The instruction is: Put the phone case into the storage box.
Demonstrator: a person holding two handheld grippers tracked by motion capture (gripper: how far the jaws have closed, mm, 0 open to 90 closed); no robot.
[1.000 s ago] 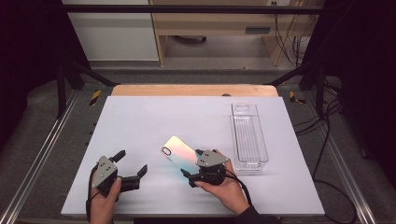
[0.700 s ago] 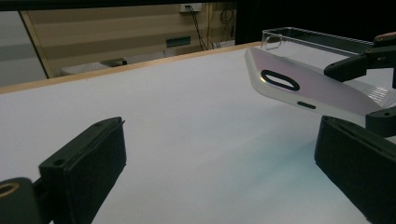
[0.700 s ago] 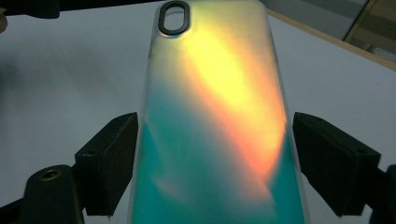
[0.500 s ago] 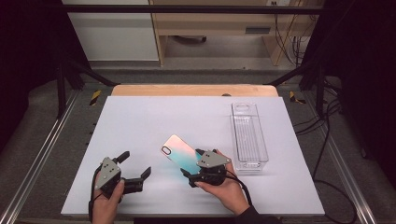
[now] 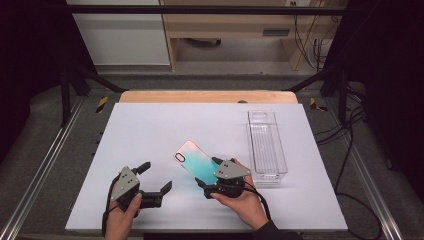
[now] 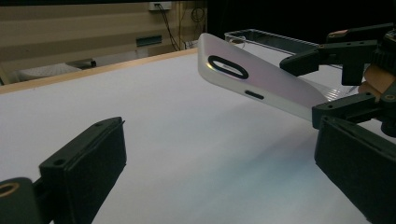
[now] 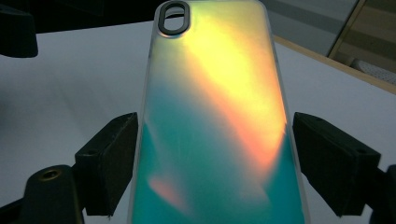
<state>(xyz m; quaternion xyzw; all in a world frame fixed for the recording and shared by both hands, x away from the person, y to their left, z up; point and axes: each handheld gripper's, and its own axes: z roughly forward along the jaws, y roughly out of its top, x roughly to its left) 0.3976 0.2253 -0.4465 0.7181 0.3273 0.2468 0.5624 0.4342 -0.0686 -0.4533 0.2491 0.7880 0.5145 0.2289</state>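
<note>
An iridescent phone case (image 5: 196,162), teal to orange with a camera cutout, is held tilted above the white table (image 5: 150,125). My right gripper (image 5: 207,171) is shut on its lower end. In the right gripper view the case (image 7: 215,107) sits between the two pads (image 7: 112,154), which press on its long edges. My left gripper (image 5: 156,176) is open and holds nothing, a short way left of the case near the table's front edge. In the left gripper view, the case (image 6: 261,79) hangs ahead and to the right, beyond the wide-apart jaws, with the right gripper (image 6: 327,84) clamped on it.
A clear plastic tray (image 5: 267,145) lies lengthwise on the right part of the table, close beside my right hand; its rim (image 6: 261,36) shows behind the case. A wooden strip (image 5: 205,96) runs along the table's far edge. Cables trail on the floor at right.
My left gripper has shifted a little to the right, closer to the case, still open. The right gripper and the case have stayed in place.
</note>
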